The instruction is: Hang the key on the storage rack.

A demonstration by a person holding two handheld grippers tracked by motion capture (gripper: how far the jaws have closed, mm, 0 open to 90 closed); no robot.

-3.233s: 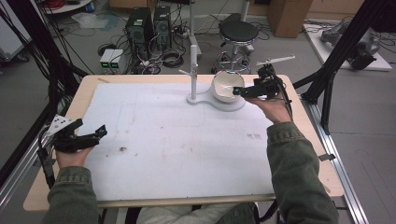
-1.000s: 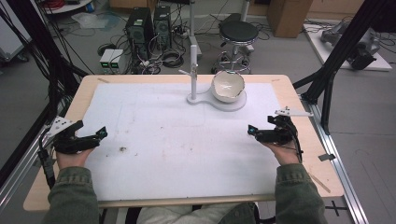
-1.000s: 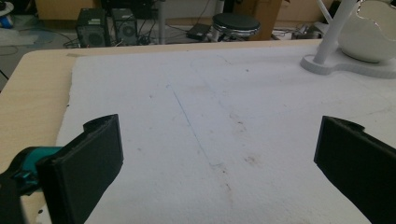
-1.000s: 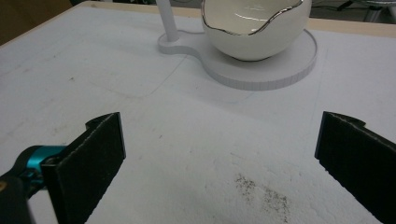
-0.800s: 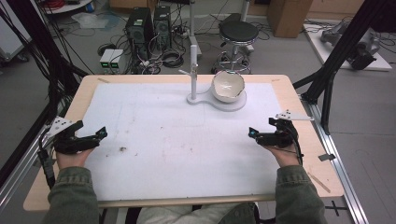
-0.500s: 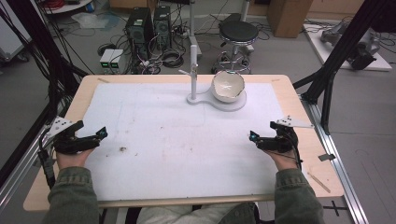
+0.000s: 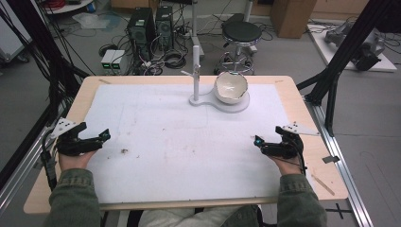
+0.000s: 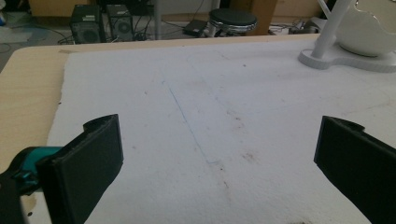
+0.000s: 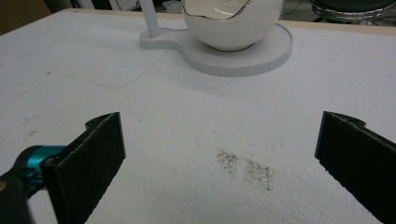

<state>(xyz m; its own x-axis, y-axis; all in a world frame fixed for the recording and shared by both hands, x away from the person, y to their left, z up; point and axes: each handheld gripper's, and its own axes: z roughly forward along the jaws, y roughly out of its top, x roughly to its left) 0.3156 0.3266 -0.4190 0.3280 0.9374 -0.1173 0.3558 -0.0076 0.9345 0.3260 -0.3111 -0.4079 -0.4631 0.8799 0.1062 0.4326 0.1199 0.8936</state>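
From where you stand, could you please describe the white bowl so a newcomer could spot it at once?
Start at the white mat covering the table. At its far edge stands a white stand with an upright post. The bowl sits on its round base, glossy, with a jagged eggshell-like rim.

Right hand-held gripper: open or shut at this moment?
Open. In the right gripper view the right hand-held gripper has its two black jaws far apart with bare white mat between them, holding nothing.

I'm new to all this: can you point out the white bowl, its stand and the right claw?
white bowl point(image 7: 231, 87), high view, inner wall.
stand point(image 9: 261, 53), right gripper view, round base plate.
right claw point(image 7: 259, 143), high view, between its fingertips.
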